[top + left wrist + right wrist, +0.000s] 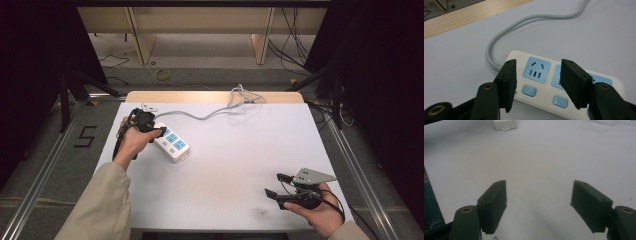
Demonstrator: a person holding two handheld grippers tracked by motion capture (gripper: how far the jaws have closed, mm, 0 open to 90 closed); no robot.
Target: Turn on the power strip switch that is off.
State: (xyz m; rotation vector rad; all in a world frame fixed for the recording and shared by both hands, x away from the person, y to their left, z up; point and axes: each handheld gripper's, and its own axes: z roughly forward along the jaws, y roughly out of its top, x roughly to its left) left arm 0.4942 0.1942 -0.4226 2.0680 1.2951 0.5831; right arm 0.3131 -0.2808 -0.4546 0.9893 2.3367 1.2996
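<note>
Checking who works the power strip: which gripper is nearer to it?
Left. The left gripper hovers right over the power strip, jaws open above its sockets. The right gripper sits far off at the table's near right corner.

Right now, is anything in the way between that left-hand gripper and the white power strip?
Nothing visible. The left gripper hangs just over the power strip with its jaws open, one on either side of a blue socket and its blue switch. Between the jaws and the strip there is just open air; the grey cable runs off behind.
</note>
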